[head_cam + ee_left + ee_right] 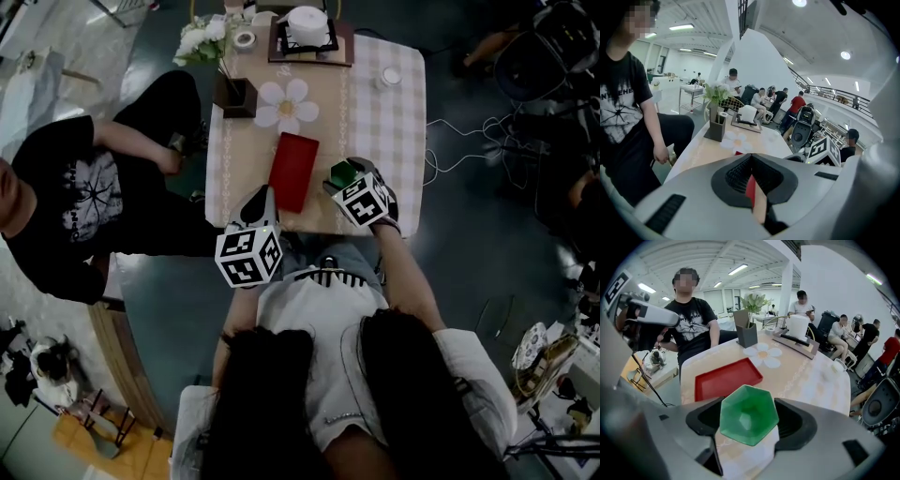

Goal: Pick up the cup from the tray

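Note:
A green six-sided cup [749,414] sits between the pads of my right gripper [750,420], which is shut on it from both sides. In the head view the cup [343,174] hangs near the table's front edge, just right of the red tray [293,171]. The tray [726,378] lies bare, ahead and to the left of the cup. My left gripper [258,211] hovers at the table's front edge, near the tray's near left corner. Its jaws [751,159] meet at the tips with nothing in them; a strip of red tray [750,191] shows through the gap behind them.
On the checked table [375,122] lie a white flower-shaped mat [288,104], a dark pen holder [236,97], a white roll on a dark stand [309,33] and a small white cup [388,77]. A person in a black shirt [75,187] sits at the table's left.

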A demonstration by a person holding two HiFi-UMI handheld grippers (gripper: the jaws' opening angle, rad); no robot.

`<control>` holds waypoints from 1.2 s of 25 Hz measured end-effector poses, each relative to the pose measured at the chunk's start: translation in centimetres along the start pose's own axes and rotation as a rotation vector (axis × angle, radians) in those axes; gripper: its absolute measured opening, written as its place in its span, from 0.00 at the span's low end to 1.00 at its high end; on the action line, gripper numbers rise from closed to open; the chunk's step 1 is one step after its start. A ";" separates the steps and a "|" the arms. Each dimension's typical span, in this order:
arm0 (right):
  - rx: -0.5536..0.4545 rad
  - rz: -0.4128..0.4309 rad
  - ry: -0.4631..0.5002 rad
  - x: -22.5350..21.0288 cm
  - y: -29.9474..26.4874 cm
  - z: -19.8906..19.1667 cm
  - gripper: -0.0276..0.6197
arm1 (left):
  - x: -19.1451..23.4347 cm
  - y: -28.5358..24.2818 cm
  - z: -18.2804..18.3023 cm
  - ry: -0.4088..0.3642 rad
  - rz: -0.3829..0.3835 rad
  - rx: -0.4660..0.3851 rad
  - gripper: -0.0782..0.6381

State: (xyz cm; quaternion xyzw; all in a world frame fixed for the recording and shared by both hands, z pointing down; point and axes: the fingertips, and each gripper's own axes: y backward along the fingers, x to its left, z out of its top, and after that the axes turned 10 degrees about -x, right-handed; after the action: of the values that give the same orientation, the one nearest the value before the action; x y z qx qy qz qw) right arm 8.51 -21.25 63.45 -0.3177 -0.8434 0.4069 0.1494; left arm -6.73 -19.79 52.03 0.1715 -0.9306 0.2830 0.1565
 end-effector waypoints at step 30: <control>-0.325 0.028 -0.144 -0.4 7.4 6.5 0.61 | -2.3 1.1 0.9 -0.042 -0.070 -0.029 0.12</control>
State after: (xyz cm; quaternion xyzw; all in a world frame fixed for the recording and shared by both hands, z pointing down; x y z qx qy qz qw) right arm 8.61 -21.88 53.62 -0.3192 -0.9021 0.2890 0.0295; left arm -5.32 -18.97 49.92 0.2073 -0.9311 0.2604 0.1492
